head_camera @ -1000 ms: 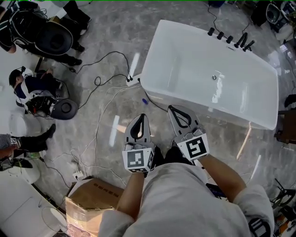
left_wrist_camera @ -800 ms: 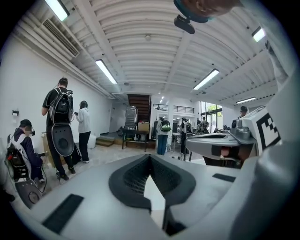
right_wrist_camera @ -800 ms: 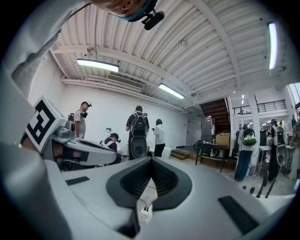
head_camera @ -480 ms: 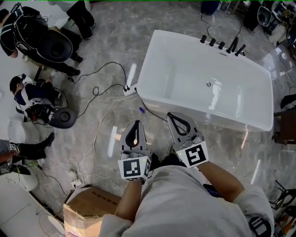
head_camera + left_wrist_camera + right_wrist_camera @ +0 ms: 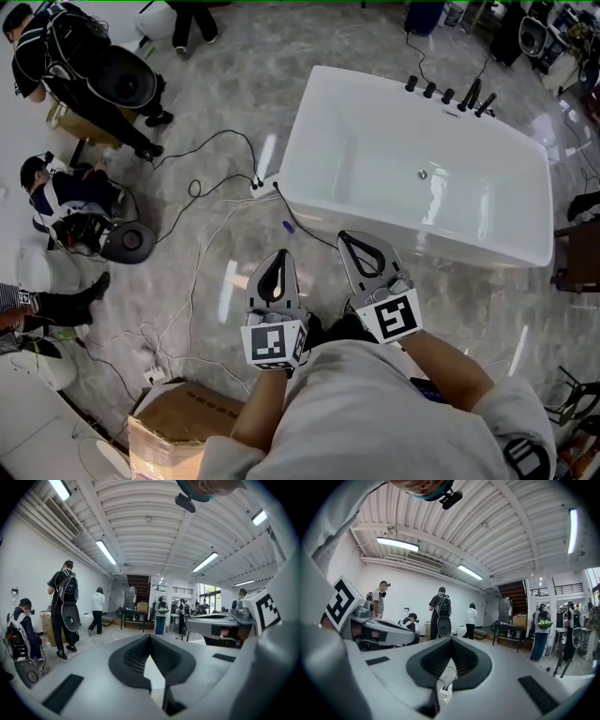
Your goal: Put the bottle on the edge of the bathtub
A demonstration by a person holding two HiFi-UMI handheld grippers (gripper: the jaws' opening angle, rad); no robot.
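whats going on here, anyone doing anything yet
A person holds the left gripper and the right gripper close to the body, both shut with nothing between the jaws. The white bathtub stands just ahead on the floor. No bottle shows in any view, so the task is not under way. Other people work off to the left.

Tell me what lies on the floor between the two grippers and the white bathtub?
In the head view: grey floor crossed by a black cable, with a small blue object beside it. Nothing else.
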